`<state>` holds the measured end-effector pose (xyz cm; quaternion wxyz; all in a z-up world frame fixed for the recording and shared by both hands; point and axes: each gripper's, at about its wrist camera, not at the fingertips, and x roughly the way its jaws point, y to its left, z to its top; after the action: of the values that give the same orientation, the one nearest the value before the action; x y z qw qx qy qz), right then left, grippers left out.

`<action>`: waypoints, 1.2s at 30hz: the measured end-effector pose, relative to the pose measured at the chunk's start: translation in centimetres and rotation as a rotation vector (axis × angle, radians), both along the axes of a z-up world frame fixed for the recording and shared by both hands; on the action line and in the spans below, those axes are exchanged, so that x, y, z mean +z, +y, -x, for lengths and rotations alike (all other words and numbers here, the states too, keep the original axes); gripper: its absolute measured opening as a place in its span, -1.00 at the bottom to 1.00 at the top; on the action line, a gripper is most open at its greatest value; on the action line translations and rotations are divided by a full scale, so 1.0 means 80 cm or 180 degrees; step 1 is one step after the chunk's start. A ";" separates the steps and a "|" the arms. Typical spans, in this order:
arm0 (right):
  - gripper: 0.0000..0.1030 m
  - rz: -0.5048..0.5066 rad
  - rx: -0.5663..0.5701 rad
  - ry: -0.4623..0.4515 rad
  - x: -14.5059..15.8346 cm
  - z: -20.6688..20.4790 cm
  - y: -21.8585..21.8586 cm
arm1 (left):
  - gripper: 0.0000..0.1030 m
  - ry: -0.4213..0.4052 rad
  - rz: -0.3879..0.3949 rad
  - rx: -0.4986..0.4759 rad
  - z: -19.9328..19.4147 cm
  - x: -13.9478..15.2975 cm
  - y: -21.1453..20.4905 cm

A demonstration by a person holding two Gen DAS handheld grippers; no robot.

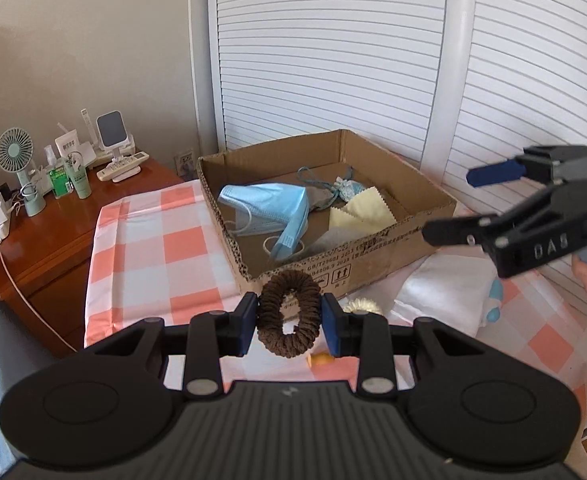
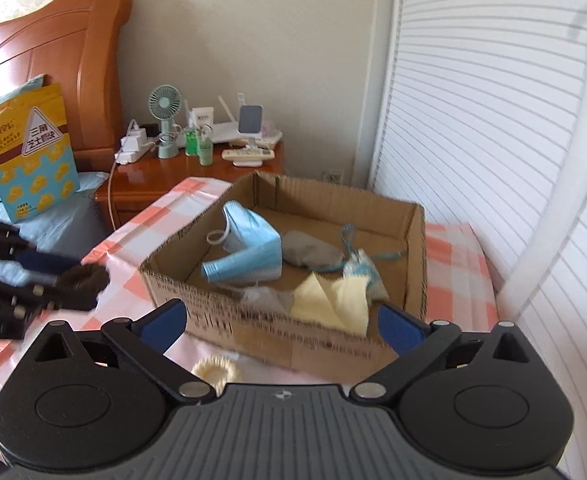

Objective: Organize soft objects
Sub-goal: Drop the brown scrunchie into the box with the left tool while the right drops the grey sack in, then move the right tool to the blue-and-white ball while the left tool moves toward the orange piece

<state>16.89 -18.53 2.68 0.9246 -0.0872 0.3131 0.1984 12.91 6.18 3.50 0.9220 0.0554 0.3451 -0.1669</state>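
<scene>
The left gripper pinches a brown scrunchie just short of the cardboard box — seemingly to drop it in — while the right gripper hovers wide open, empty.

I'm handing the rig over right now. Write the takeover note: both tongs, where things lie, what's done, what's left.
Left tongs: shut on the brown scrunchie, held above the checked cloth, short of the cardboard box.
Right tongs: open, empty, at the box's near wall.
Done: blue masks, yellow cloth, grey pouch in the box.
Left: drop the brown scrunchie in; the cream scrunchie and white cloth lie outside.
</scene>
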 end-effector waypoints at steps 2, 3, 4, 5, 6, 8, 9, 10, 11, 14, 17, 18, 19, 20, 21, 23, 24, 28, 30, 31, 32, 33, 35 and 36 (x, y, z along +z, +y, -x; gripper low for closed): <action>1.00 -0.0031 -0.0101 0.0060 -0.006 0.012 -0.007 | -0.36 -0.0016 -0.0025 -0.0080 -0.009 0.008 -0.009; 1.00 -0.0077 -0.0149 0.0097 -0.010 0.018 -0.011 | -0.36 -0.0025 -0.0042 -0.0103 -0.016 0.011 -0.013; 1.00 -0.0139 -0.0197 0.0140 -0.014 0.024 -0.016 | -0.36 -0.0038 -0.0063 -0.0115 -0.022 0.015 -0.017; 1.00 -0.0188 -0.0233 0.0185 -0.018 0.029 -0.021 | -0.36 -0.0049 -0.0086 -0.0132 -0.029 0.019 -0.021; 1.00 -0.0235 -0.0268 0.0227 -0.023 0.034 -0.025 | -0.36 -0.0058 -0.0101 -0.0150 -0.037 0.024 -0.026; 1.00 -0.0283 -0.0329 0.0286 -0.031 0.043 -0.031 | -0.36 -0.0067 -0.0114 -0.0183 -0.055 0.032 -0.034; 1.00 -0.0294 -0.0347 0.0310 -0.035 0.047 -0.034 | -0.36 -0.0073 -0.0119 -0.0192 -0.066 0.036 -0.038; 1.00 -0.0309 -0.0342 0.0327 -0.038 0.050 -0.036 | -0.36 -0.0080 -0.0125 -0.0193 -0.075 0.039 -0.043; 1.00 -0.0327 -0.0321 0.0343 -0.040 0.052 -0.038 | -0.36 -0.0082 -0.0138 -0.0185 -0.089 0.043 -0.049; 1.00 -0.0323 -0.0336 0.0351 -0.046 0.055 -0.044 | -0.36 -0.0062 -0.0161 -0.0142 -0.127 0.050 -0.063; 1.00 -0.0366 -0.0347 0.0357 -0.047 0.051 -0.052 | -0.34 -0.0014 -0.0206 -0.0092 -0.166 0.052 -0.075; 1.00 -0.0392 -0.0351 0.0357 -0.047 0.050 -0.056 | -0.34 0.0000 -0.0251 -0.0065 -0.178 0.052 -0.079; 1.00 -0.0426 -0.0356 0.0365 -0.048 0.049 -0.059 | -0.34 0.0015 -0.0275 -0.0027 -0.191 0.051 -0.082; 1.00 -0.0462 -0.0359 0.0382 -0.049 0.047 -0.063 | -0.34 0.0035 -0.0296 -0.0006 -0.203 0.050 -0.085; 1.00 -0.0496 -0.0364 0.0399 -0.050 0.045 -0.066 | -0.34 0.0051 -0.0319 0.0016 -0.214 0.048 -0.088; 1.00 -0.0546 -0.0383 0.0417 -0.053 0.042 -0.073 | -0.29 0.0071 -0.0368 0.0094 -0.235 0.043 -0.093; 1.00 -0.0562 -0.0400 0.0425 -0.054 0.040 -0.075 | -0.15 0.0071 -0.0389 0.0127 -0.244 0.040 -0.095; 1.00 -0.0603 -0.0474 0.0441 -0.055 0.038 -0.087 | 0.81 0.0090 -0.0453 0.0191 -0.267 0.030 -0.098; 1.00 -0.0607 -0.0502 0.0431 -0.055 0.039 -0.093 | 0.81 0.0024 -0.0497 0.0294 -0.266 0.032 -0.097; 1.00 -0.0608 -0.0516 0.0435 -0.055 0.039 -0.094 | 0.82 0.0027 -0.0487 0.0303 -0.265 0.033 -0.096; 1.00 -0.0610 -0.0527 0.0439 -0.055 0.039 -0.095 | 0.82 0.0030 -0.0457 0.0311 -0.263 0.035 -0.095; 1.00 -0.0612 -0.0534 0.0441 -0.055 0.040 -0.096 | 0.82 0.0036 -0.0433 0.0315 -0.259 0.036 -0.093; 1.00 -0.0622 -0.0534 0.0438 -0.052 0.043 -0.095 | 0.83 0.0053 -0.0438 0.0290 -0.248 0.041 -0.093; 1.00 -0.0627 -0.0523 0.0425 -0.050 0.046 -0.093 | 0.83 0.0050 -0.0471 0.0263 -0.242 0.044 -0.094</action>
<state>13.22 -26.00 -1.32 0.9190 0.0434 0.3590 0.1571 32.27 -1.35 7.01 0.9187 0.1077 0.3657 -0.1032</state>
